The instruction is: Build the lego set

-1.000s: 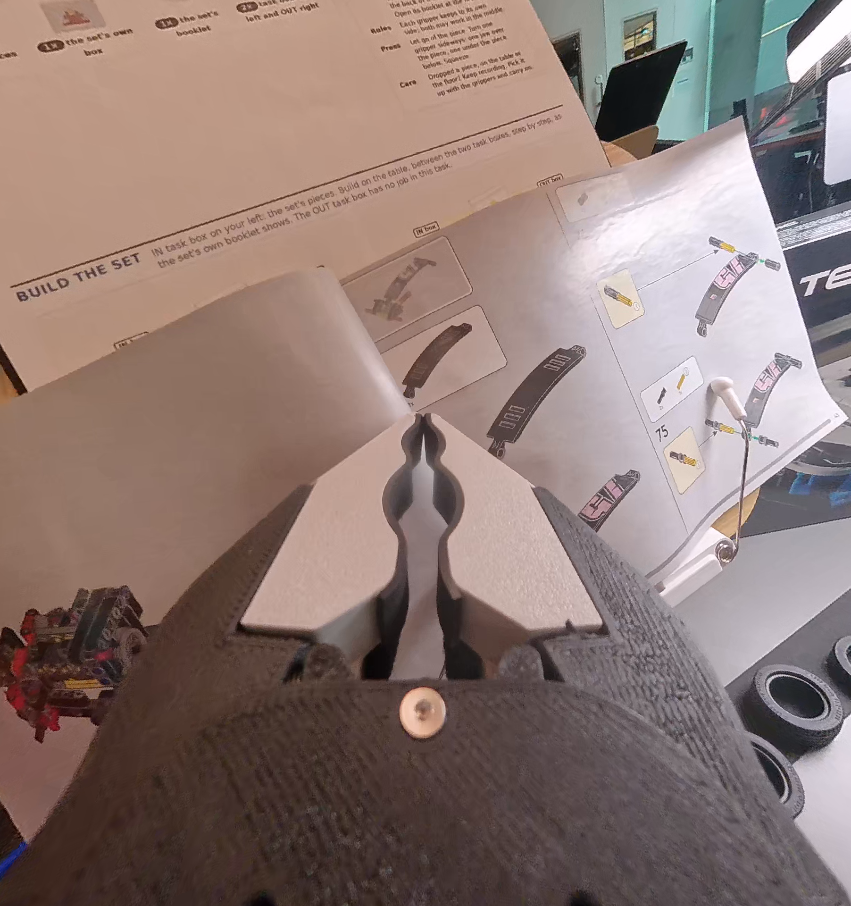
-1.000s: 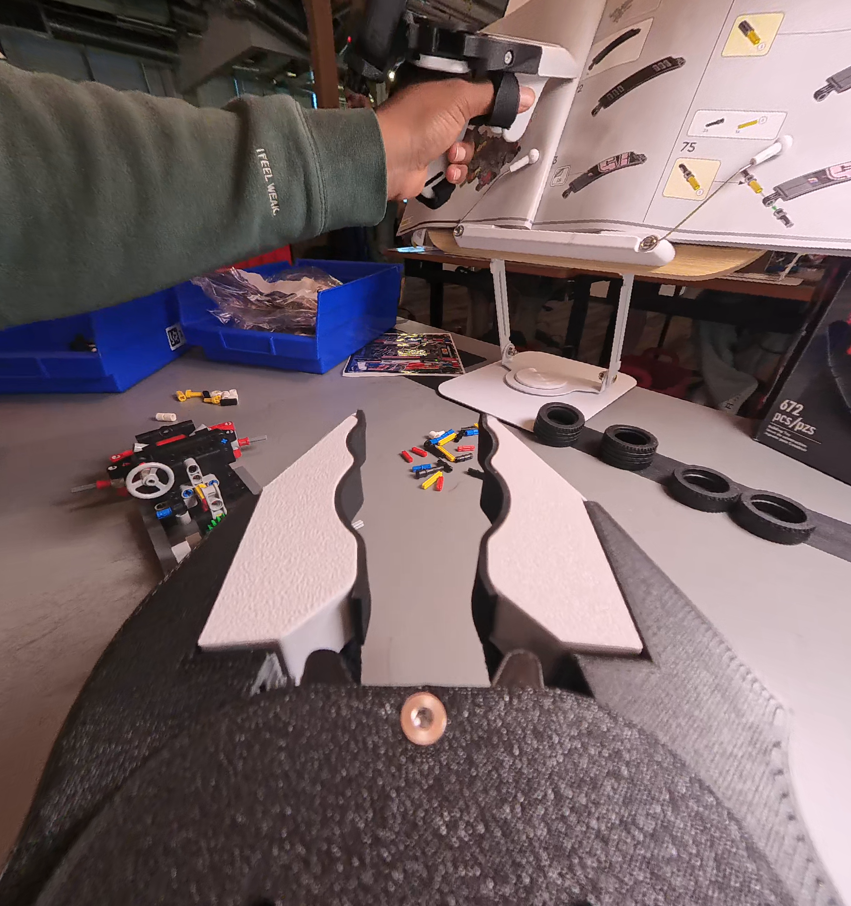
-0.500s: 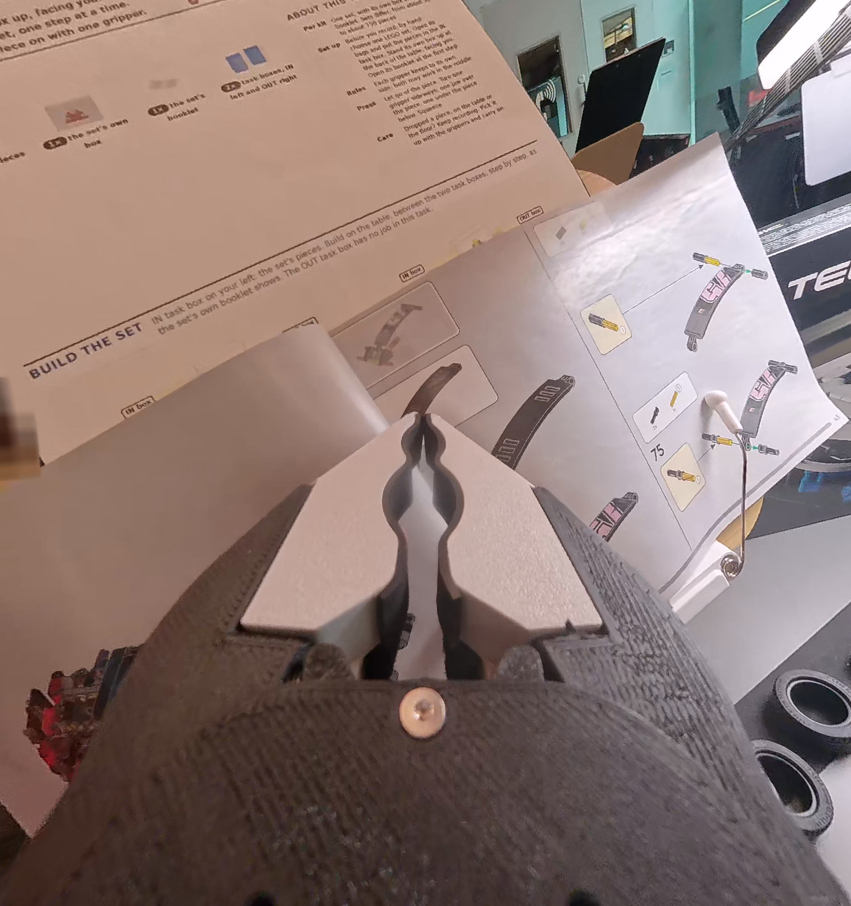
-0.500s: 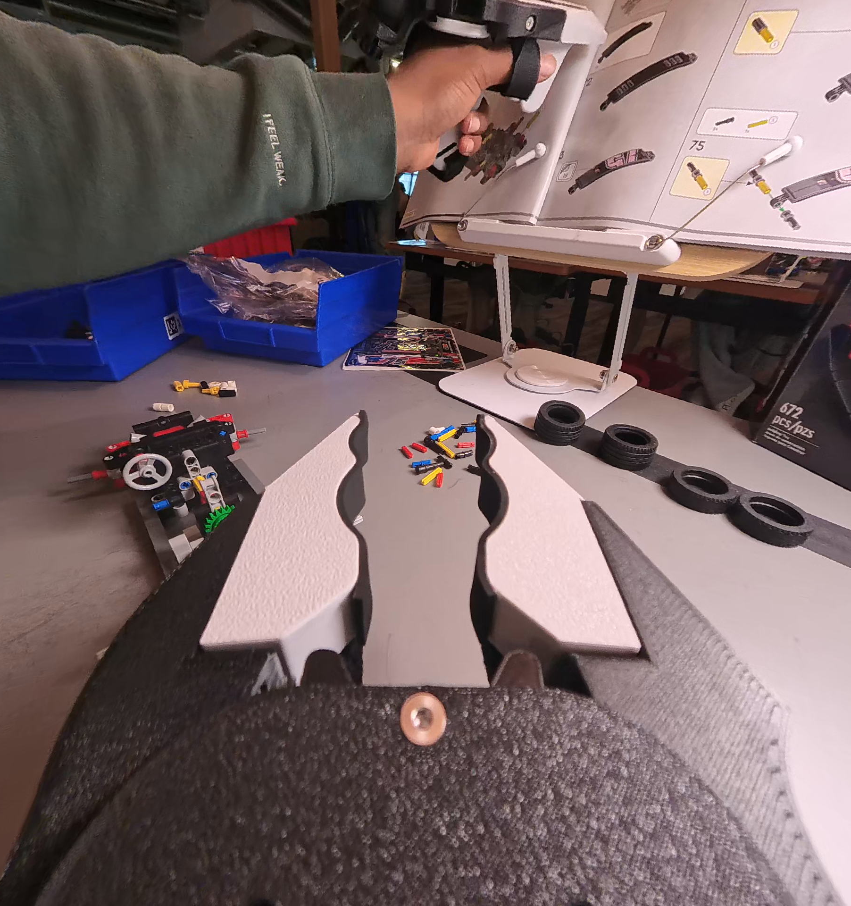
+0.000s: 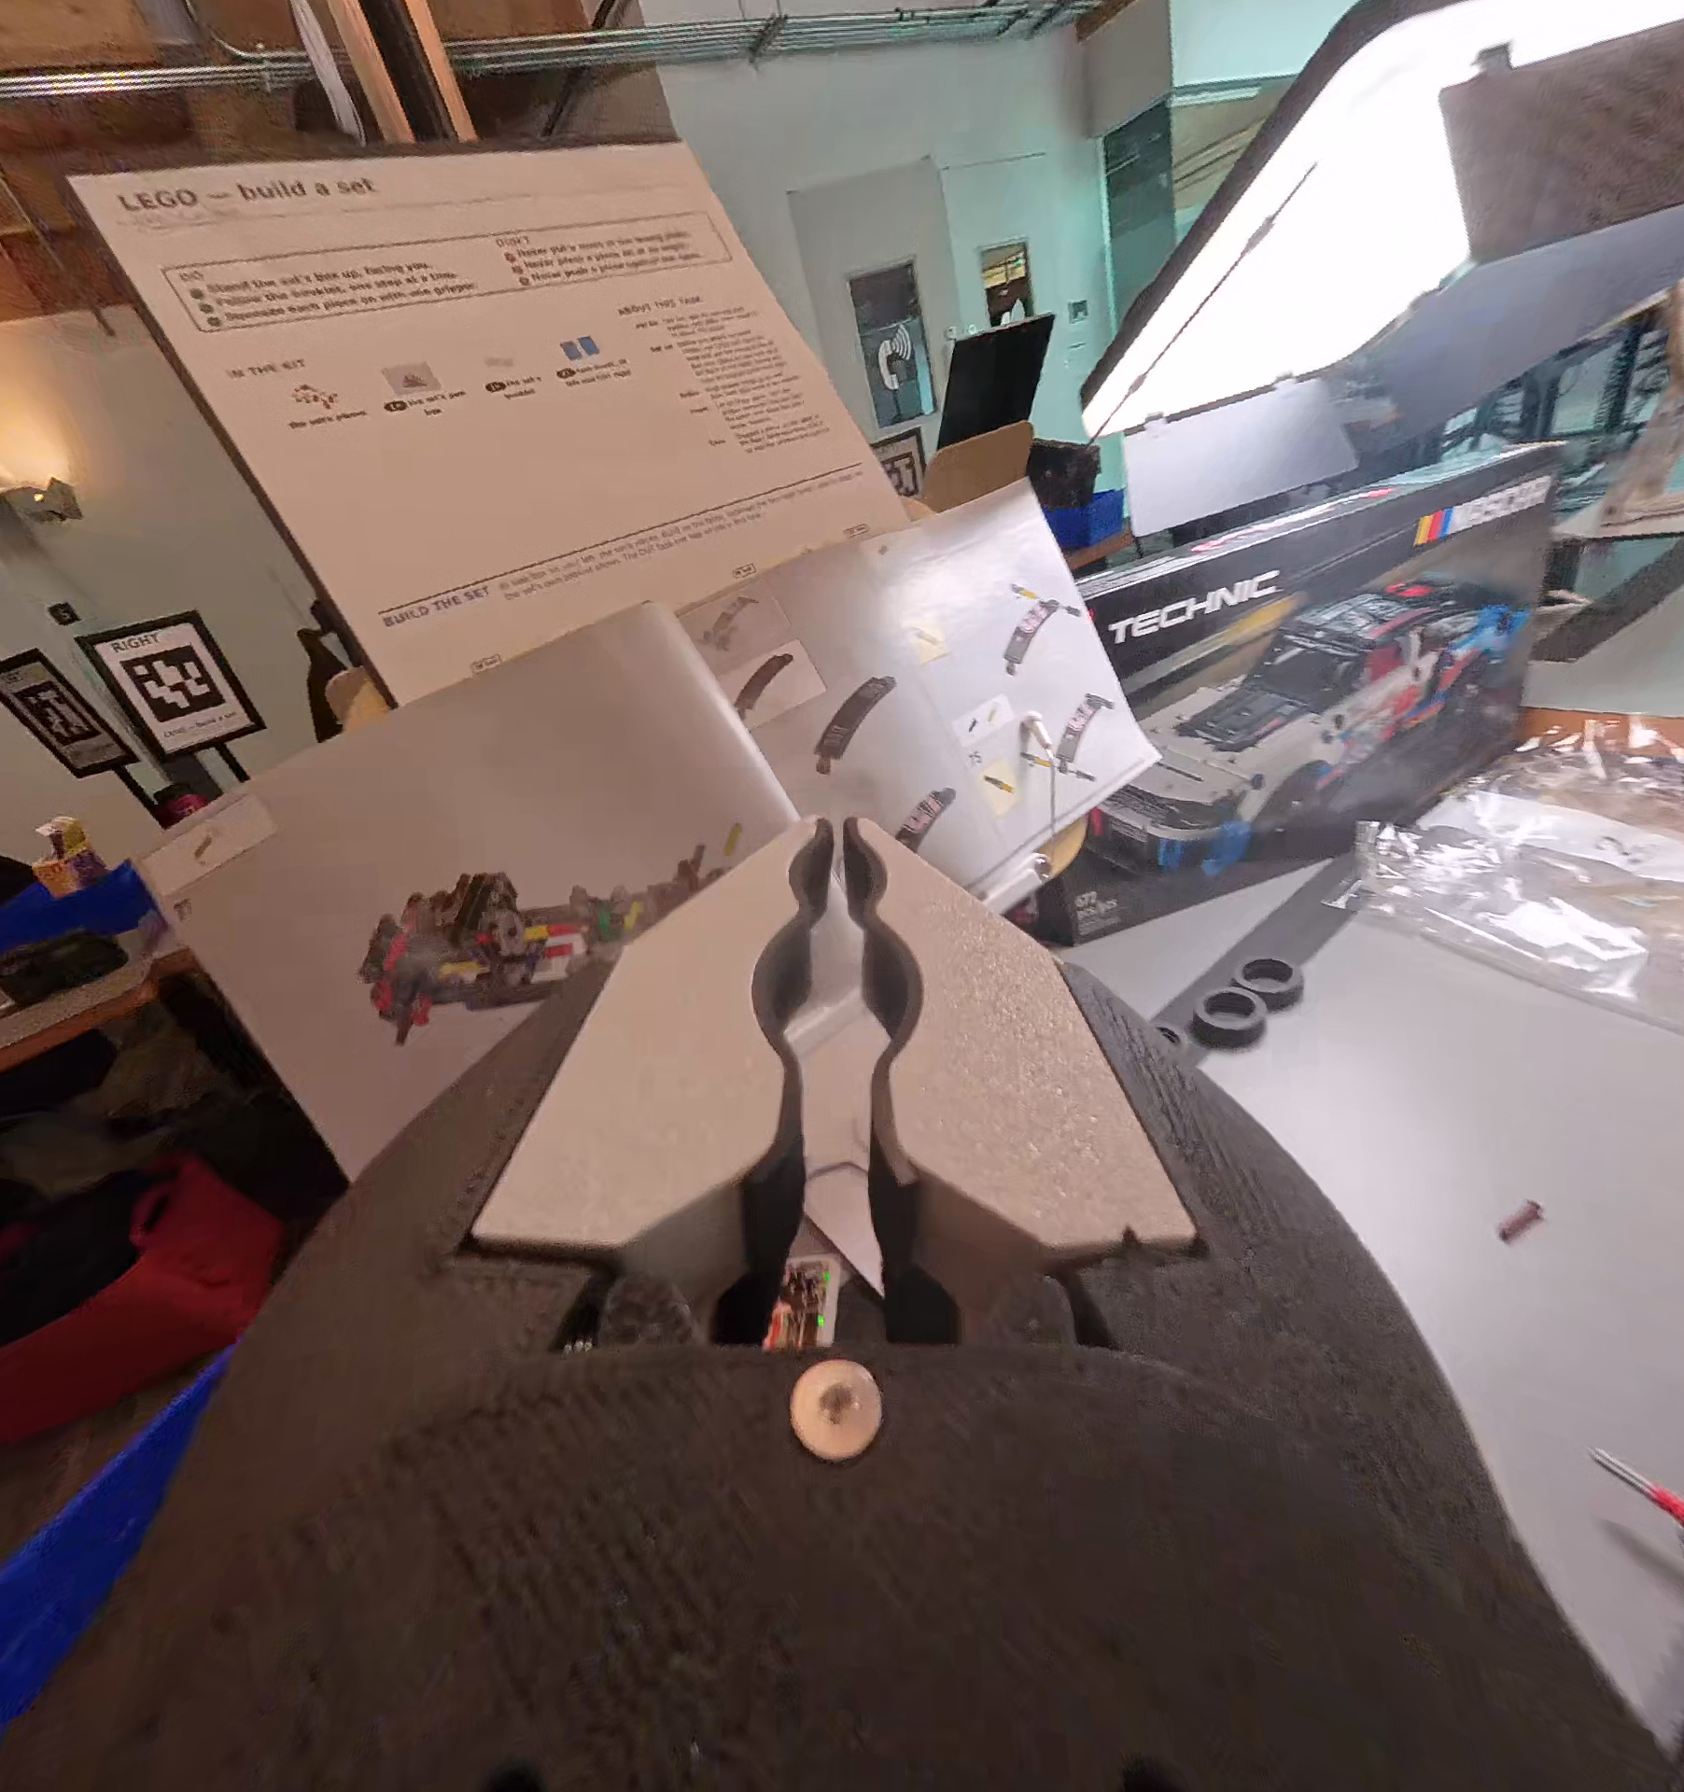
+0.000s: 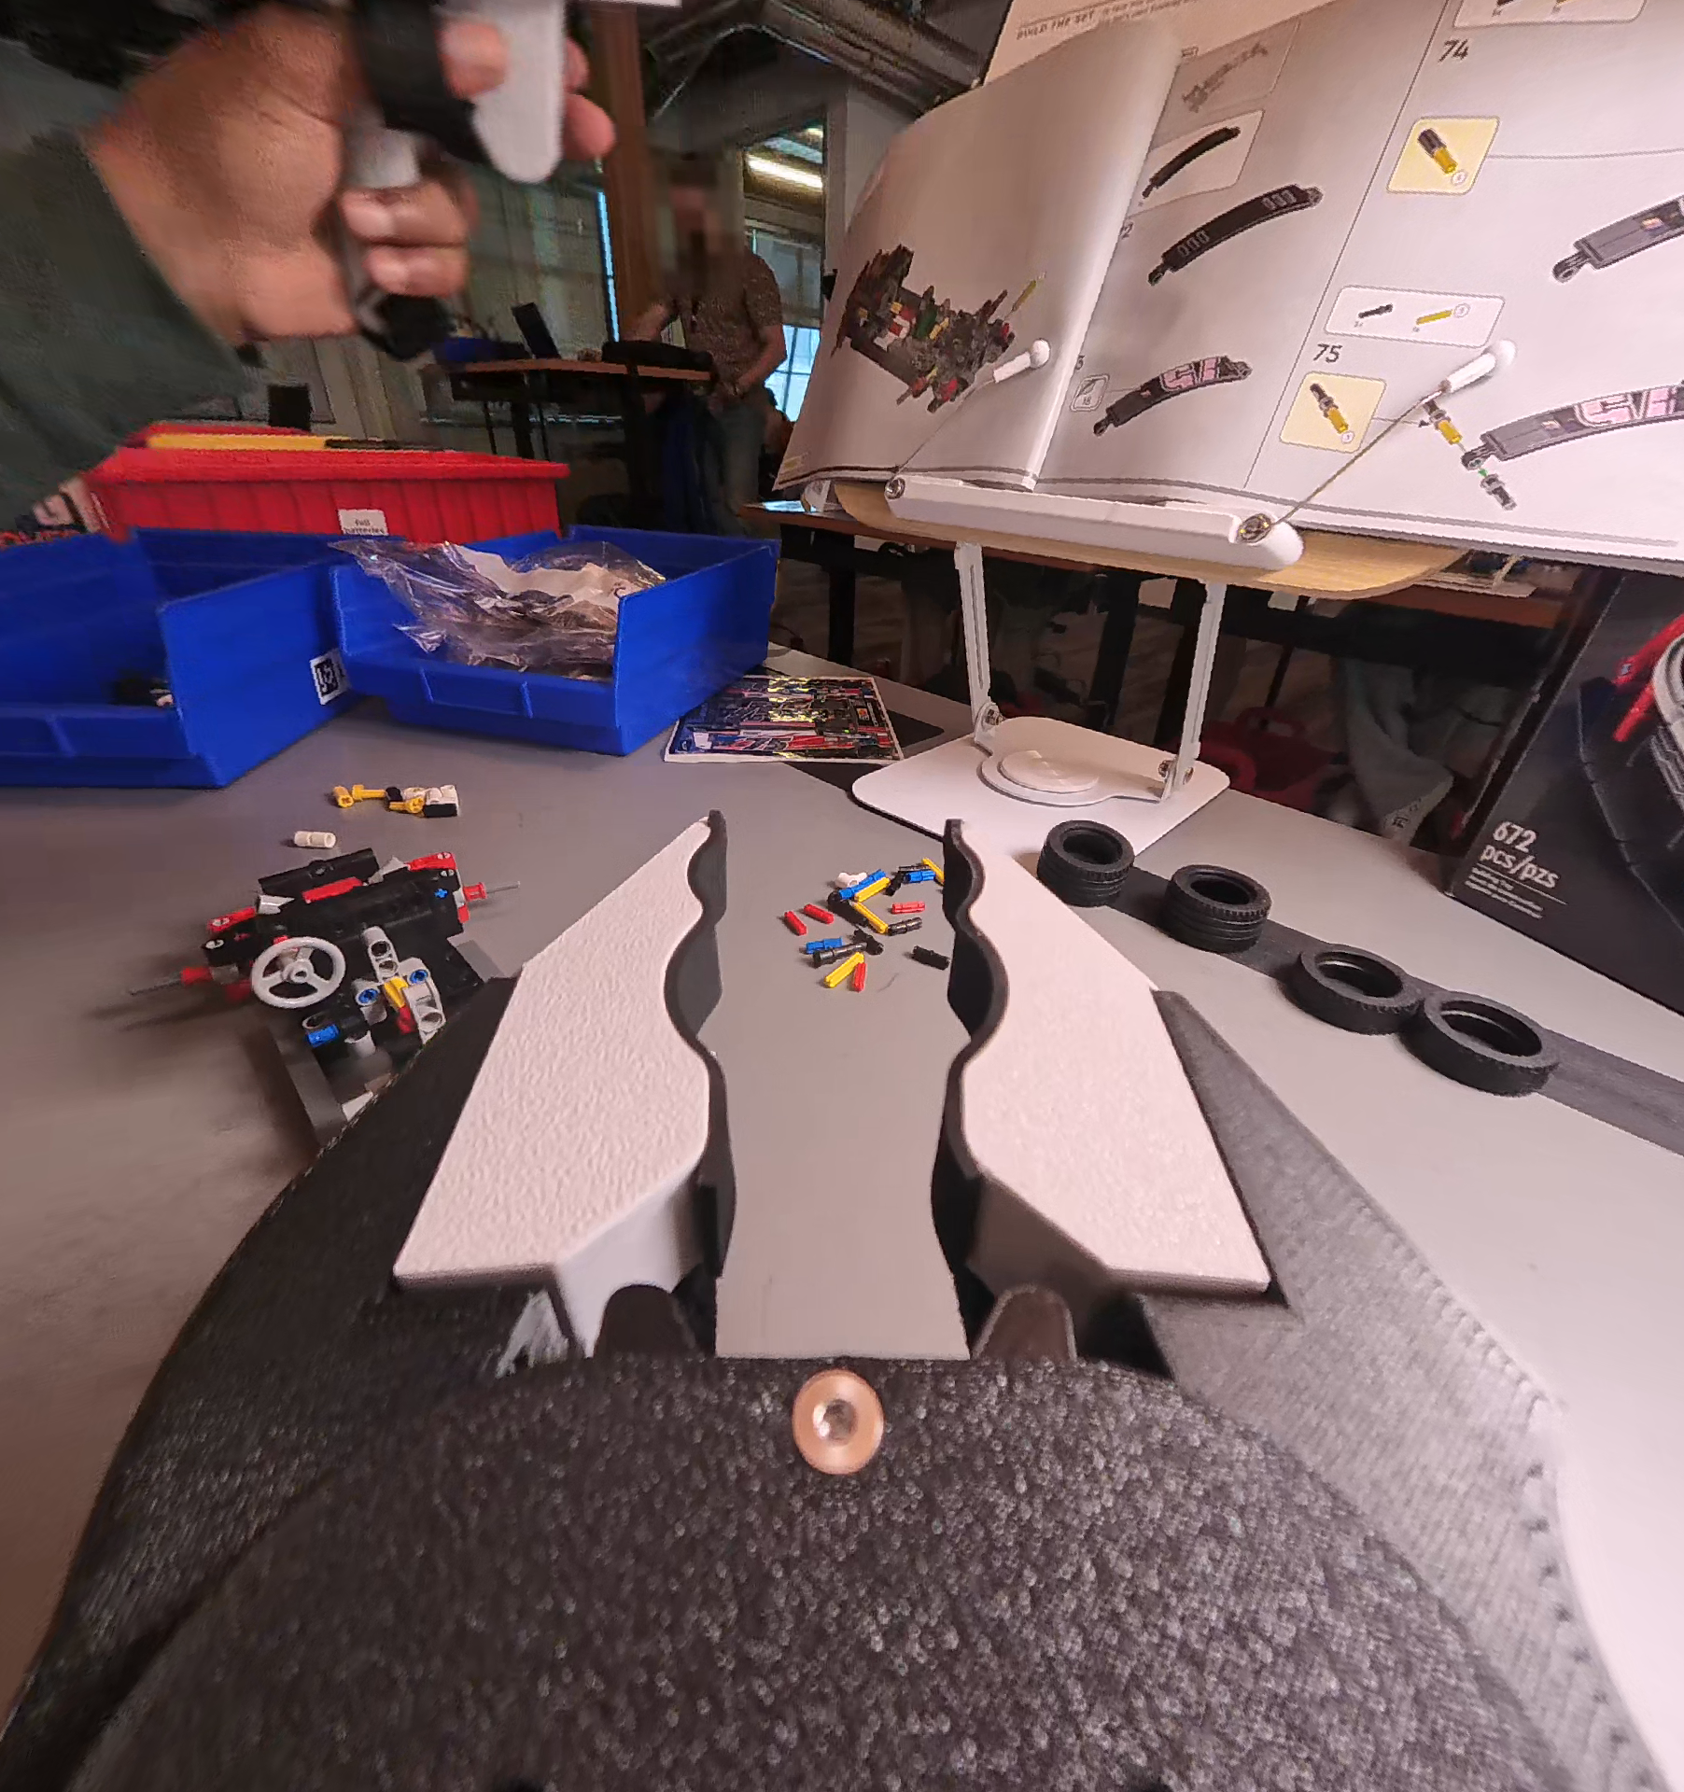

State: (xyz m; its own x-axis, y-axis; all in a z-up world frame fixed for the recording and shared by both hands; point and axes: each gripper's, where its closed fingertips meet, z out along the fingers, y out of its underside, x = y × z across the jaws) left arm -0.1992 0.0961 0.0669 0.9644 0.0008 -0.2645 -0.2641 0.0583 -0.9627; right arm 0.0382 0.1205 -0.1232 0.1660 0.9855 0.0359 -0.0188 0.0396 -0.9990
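Grey desk (image 6: 140, 1115) carries, back to front: lego box (image 5: 1304, 679) on the right; booklet (image 6: 1304, 291) open on white stand (image 6: 1042, 776); blue bins (image 6: 567, 679); part-built lego model (image 6: 334, 960) w/ loose pins (image 6: 867, 931) beside it, four tyres (image 6: 1216, 907) in a row. Left gripper (image 5: 836, 839) up in the air before the booklet, tips nearly meeting, nothing btwn; right gripper (image 6: 830, 853) low over desk, fingers wide apart, empty.

Several things carry print, none repeated here. A large white instruction board (image 5: 489, 388) stands behind the open booklet (image 6: 1304, 291), with a heading, boxed lists and small columns of text. The booklet's pages bear step numbers beside part drawings. The black set box (image 5: 1304, 659) shows white brand lettering, a striped logo and a piece count low on its side. Two framed signs (image 5: 174, 684) hold square codes with captions. A blue bin (image 6: 256, 669) and a red bin (image 6: 334, 504) each wear a small white label. The sticker sheet (image 6: 785, 718) on the desk (image 6: 91, 1115) is too small to read.
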